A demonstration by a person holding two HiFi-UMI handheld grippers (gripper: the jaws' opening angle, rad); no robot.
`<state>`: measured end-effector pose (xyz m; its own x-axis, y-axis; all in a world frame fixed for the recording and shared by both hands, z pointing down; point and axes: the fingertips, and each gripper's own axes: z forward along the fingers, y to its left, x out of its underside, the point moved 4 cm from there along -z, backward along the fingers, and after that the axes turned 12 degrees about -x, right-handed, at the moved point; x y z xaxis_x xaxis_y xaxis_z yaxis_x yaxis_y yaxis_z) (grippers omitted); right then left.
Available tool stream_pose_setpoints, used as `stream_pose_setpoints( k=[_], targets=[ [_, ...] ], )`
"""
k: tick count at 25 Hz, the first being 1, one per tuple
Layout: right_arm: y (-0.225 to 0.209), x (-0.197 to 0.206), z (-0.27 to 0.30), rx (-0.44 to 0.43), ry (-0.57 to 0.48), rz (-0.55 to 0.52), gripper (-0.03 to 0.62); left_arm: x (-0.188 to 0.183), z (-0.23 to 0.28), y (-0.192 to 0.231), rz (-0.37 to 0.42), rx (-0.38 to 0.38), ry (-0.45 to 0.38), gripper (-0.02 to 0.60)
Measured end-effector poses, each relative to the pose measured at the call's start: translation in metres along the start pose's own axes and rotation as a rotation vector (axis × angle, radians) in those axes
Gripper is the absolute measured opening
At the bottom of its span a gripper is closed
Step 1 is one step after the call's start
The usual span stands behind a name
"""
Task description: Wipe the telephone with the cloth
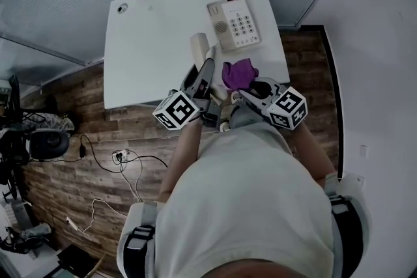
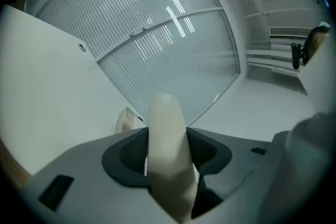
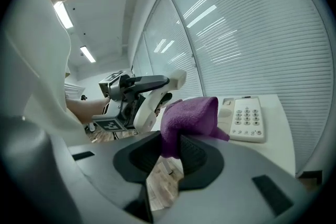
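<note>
Just short of telephone base (image 1: 235, 24) | left gripper (image 1: 203, 75) jaws clamped on cream handset (image 2: 167, 155), off its cradle | right gripper (image 1: 255, 89) jaws pinching purple cloth (image 3: 186, 120), just beside handset

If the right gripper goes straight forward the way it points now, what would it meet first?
Probably the handset held in the left gripper: it sits almost straight ahead, beyond the purple cloth in the right gripper. The telephone base lies to the right of that line. Depth is unclear.
</note>
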<state>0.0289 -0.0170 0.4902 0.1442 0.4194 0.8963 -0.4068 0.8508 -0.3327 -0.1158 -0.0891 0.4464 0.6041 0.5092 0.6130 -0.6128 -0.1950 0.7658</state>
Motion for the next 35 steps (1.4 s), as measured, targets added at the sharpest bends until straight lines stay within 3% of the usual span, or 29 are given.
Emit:
stream_pose_setpoints(
  k=[9, 20, 30, 35],
  targets=[
    [-0.023, -0.019, -0.005, 0.109, -0.056, 0.003, 0.103, 0.004, 0.025, 0.008, 0.034, -0.045, 0.043, 0.229],
    [-0.071, -0.058, -0.01, 0.177, -0.119, -0.009, 0.104, 0.004, 0.076, 0.019, 0.054, -0.11, 0.096, 0.229],
    [-0.112, -0.09, -0.001, 0.199, -0.135, -0.036, 0.104, 0.001, 0.117, 0.029, 0.063, -0.157, 0.124, 0.229],
    [-0.129, -0.097, 0.002, 0.195, -0.128, -0.029, 0.104, -0.001, 0.133, 0.04, 0.067, -0.224, 0.123, 0.229]
  ],
)
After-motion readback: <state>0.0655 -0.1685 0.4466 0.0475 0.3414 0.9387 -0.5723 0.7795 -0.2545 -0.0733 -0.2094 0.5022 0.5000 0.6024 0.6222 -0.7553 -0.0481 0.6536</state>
